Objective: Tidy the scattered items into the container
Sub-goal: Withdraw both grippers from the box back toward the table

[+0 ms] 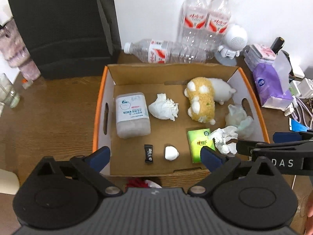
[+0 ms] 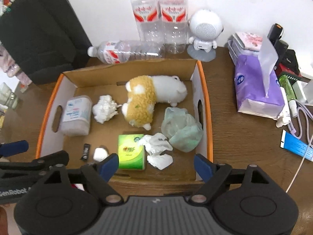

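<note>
Both grippers, left (image 1: pixel 154 153) and right (image 2: pixel 156 163), hang spread and empty over the cardboard box's (image 1: pixel 109 69) near edge. Inside lie a plush toy (image 2: pixel 140 101), tissue pack (image 2: pixel 132 151) and crumpled tissues (image 2: pixel 158 150) (light stuff); careless reaching could tip bottles (image 2: pixel 160 15) behind the box.

Readable: "DAS" in pale letters on the right gripper (image 1: pixel 273 143) arm at 3 o'clock of the left wrist view; "GenRobot" in grey along the left gripper (image 2: pixel 23 152) arm at 8 o'clock of the right wrist view. Print on bottles, jar, green tissue pack and black sachet too small or blurred.
</note>
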Available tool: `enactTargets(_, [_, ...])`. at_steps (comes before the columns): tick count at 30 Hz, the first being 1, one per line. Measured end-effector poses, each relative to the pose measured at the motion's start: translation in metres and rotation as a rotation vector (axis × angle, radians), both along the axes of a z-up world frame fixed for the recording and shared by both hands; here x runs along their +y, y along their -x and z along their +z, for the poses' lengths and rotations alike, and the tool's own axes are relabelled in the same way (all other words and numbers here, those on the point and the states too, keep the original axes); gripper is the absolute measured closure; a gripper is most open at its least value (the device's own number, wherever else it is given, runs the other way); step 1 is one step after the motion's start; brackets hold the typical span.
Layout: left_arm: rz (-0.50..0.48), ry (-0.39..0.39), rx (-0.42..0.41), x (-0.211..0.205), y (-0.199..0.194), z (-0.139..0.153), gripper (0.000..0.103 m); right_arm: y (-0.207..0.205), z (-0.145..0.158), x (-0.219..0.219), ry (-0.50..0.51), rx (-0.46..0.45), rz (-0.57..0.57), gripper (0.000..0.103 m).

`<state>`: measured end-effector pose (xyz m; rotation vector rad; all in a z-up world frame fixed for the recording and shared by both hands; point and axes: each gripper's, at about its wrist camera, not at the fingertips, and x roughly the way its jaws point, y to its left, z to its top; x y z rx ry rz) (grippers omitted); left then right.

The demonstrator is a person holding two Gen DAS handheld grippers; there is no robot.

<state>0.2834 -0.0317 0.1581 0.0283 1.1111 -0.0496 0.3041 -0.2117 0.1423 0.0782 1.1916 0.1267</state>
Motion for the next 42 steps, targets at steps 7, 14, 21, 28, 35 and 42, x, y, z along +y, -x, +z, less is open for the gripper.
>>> enactTargets(7, [0.018, 0.026, -0.165, -0.002, 0.051, 0.024, 0.0, 0.047, 0.022, -0.009, -0.049, -0.134, 0.0, 0.018])
enactTargets(14, [0.037, 0.013, -0.4, -0.002, 0.092, 0.019, 0.0, 0.084, 0.022, -0.014, -0.082, -0.295, -0.011, 0.018])
enactTargets(21, [0.013, 0.013, -0.628, -0.005, 0.127, -0.02, 0.0, 0.119, -0.014, -0.02, -0.129, -0.519, -0.02, 0.018])
enactTargets(28, [-0.004, 0.024, -0.795, -0.004, 0.171, -0.057, 0.0, 0.163, -0.046, -0.018, -0.123, -0.76, -0.011, 0.018])
enactTargets(35, [0.021, -0.001, -0.903, -0.002, 0.213, -0.076, 0.0, 0.2, -0.068, -0.013, -0.087, -0.832, -0.002, 0.018])
enactTargets(42, [0.05, -0.048, -0.899, 0.009, 0.267, -0.073, 0.0, 0.258, -0.071, -0.012, -0.04, -0.85, 0.032, 0.016])
